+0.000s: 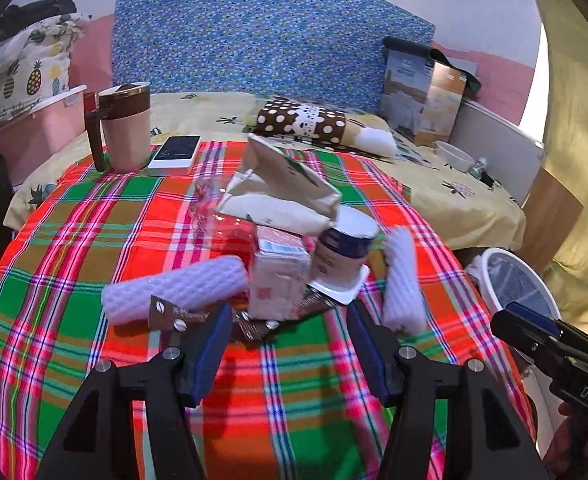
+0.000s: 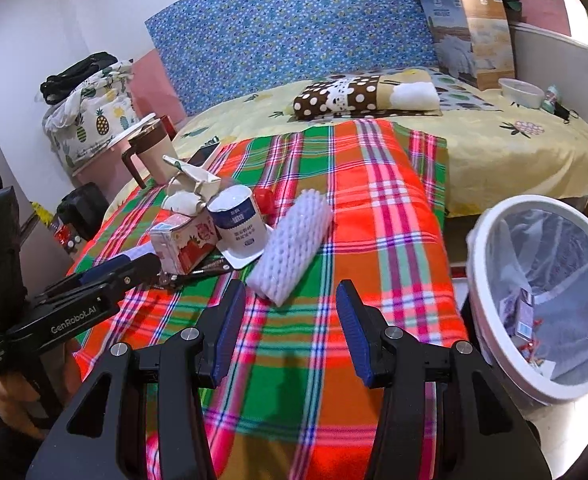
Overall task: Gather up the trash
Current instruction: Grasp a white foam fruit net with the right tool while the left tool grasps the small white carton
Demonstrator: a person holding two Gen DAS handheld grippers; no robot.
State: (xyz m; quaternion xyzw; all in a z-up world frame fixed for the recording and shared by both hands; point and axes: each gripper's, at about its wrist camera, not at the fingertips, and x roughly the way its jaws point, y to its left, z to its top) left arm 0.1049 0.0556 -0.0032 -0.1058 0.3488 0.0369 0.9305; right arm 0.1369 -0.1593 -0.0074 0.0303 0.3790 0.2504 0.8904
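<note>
My bin [image 2: 494, 320] at 3 o'clock holds a few wrappers, hard to make out. Trash pile [image 1: 278, 276] sits at 12. Left claw [image 1: 290, 344] wide, right claw [image 2: 290, 320] half open, both empty.

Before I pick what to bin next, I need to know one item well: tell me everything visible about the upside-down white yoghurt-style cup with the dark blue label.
The upside-down white plastic cup with a dark blue label band stands upright on its wide square rim, flat base uppermost, on the plaid cloth. White print runs across the label. The small pink carton sits against its left side; a crumpled beige paper carton leans over it from behind. The white foam sleeve lies just right of it; whether they touch is unclear. No gripper touches it.
</note>
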